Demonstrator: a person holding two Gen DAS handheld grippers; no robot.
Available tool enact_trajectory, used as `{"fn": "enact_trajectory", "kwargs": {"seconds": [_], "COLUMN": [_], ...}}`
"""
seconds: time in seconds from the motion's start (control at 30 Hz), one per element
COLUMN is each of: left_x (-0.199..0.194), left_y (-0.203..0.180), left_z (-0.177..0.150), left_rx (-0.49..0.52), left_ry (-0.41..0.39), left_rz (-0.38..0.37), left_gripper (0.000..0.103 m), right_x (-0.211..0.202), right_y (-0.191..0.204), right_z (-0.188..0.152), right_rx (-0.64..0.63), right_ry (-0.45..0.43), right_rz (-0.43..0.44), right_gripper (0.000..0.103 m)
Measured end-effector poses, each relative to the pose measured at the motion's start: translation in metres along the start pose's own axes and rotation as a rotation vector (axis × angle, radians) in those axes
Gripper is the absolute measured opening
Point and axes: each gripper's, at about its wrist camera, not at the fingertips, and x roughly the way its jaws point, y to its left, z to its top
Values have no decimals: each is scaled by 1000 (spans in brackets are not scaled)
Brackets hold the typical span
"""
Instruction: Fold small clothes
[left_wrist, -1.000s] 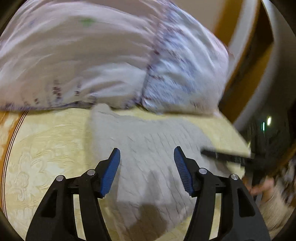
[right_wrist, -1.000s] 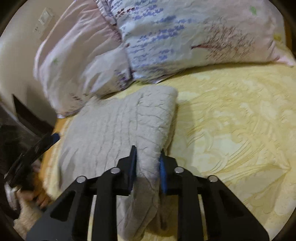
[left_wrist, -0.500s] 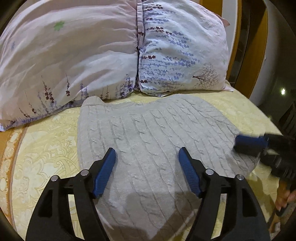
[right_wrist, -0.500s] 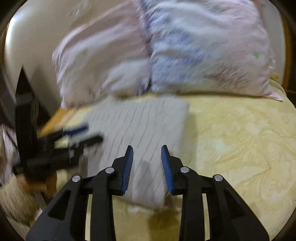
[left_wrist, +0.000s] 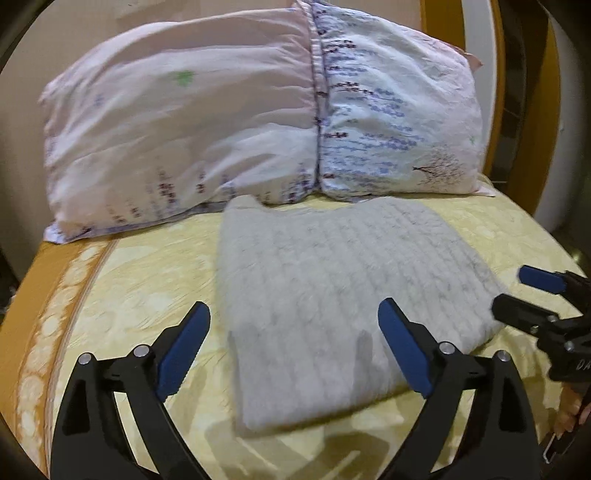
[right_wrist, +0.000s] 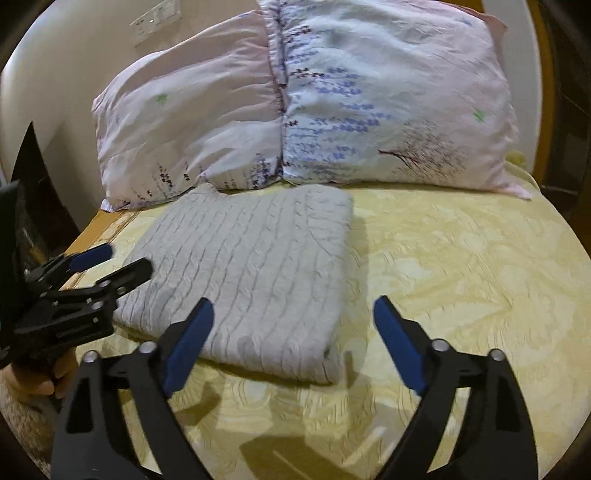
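Left gripper (left_wrist: 293, 347): jaws spread wide, nothing held, hovering over near edge of grey knit sweater (left_wrist: 332, 291). Right gripper (right_wrist: 293, 339): jaws equally wide, empty, above sweater's near right corner. Sweater folded into thick rectangle, flat on yellow bedspread (right_wrist: 461, 266), left of bed's middle. Far side: two floral pillows (right_wrist: 295, 110) side by side, sweater's far edge just touching them.
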Motion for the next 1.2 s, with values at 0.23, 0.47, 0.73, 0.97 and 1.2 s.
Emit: {"fn": "enact_trajectory", "kwargs": {"seconds": [0.23,0.47,0.73,0.97,1.2], "left_x": [-20,-20,-10,-4,4], "left_y": [9,18,18,18,20], "left_z": [-25,-51,-63,-66,-67], "left_rx": [-32,-78,-68,-73,-74], "left_ry": [25,93,155,202,256], "left_rz": [88,100,87,72,52], "left_gripper": [102,102,102,102,102], "right_x": [-8,2,9,12,18], "right_y": [4,11,27,28,27], "right_z": [-28,-47,-53,-52,-55], "right_rx": [13,45,37,42,43], "right_ry": [7,80,99,127,167], "right_rz": [-127,-135,-155,-195,-218], "right_gripper": [101,101,101,101,101]}}
